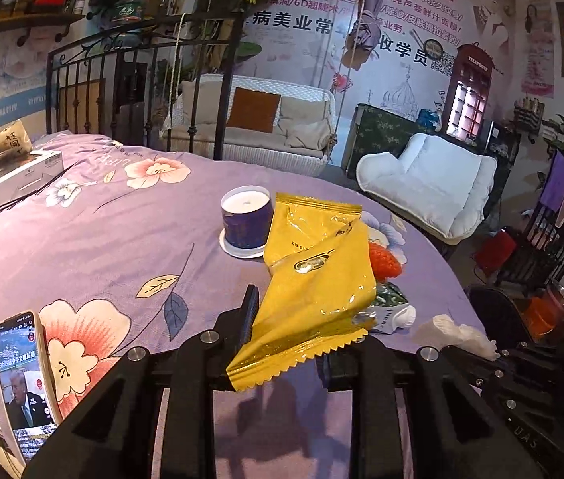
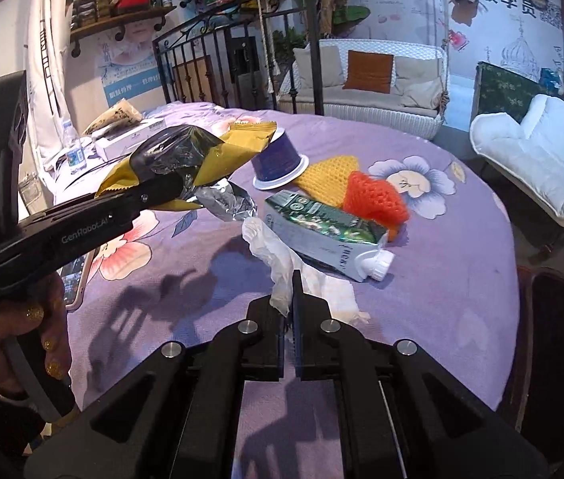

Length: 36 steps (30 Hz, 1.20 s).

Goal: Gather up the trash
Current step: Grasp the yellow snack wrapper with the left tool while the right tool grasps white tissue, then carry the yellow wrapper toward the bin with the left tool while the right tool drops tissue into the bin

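Note:
My left gripper is shut on a yellow snack wrapper and holds it up off the purple floral cloth. The right wrist view shows that gripper from the side, with the wrapper and its silver lining hanging out. My right gripper is shut on a white crumpled tissue, lifted a little above the cloth. An upturned purple cup, a green and white carton, an orange foam net and a yellow foam net lie beyond it.
A phone with a lit screen lies at the near left. A white box and a water bottle sit at the far left. A black iron rail stands behind the cloth, a white padded chair to the right.

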Each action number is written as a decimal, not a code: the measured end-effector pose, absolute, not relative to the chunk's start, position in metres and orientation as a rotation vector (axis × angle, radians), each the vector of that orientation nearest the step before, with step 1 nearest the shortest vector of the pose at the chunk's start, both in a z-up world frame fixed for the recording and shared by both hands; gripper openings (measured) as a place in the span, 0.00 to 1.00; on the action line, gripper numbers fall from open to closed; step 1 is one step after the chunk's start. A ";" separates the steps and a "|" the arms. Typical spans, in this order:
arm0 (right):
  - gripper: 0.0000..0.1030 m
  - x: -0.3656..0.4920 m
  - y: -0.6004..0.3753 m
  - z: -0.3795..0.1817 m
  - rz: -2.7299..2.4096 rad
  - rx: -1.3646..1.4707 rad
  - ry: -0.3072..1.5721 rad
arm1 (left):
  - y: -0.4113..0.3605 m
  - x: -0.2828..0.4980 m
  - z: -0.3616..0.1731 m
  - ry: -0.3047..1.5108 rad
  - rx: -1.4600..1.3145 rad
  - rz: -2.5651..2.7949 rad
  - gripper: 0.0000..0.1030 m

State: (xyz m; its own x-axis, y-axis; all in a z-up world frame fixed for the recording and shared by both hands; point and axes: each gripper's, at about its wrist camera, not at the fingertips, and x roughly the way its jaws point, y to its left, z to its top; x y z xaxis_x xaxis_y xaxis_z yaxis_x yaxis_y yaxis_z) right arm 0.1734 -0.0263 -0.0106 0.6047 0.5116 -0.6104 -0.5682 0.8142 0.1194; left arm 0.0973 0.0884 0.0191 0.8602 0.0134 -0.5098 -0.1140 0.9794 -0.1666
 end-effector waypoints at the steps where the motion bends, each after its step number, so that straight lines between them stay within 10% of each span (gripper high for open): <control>1: 0.04 0.172 -0.031 -0.009 0.615 -0.084 0.669 | 0.084 0.097 0.020 0.527 -0.190 0.054 0.25; 36: 0.04 0.212 -0.270 -0.060 -0.005 0.169 0.772 | -0.087 0.142 0.001 0.607 -0.022 -0.422 0.25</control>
State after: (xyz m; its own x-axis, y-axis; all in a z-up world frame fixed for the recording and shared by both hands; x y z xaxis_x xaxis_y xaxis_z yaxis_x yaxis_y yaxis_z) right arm 0.2123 -0.2700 -0.0600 0.7171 0.0574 -0.6946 0.0666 0.9864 0.1503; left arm 0.1417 -0.0868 0.0010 0.7391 -0.3908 -0.5486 0.3781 0.9148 -0.1423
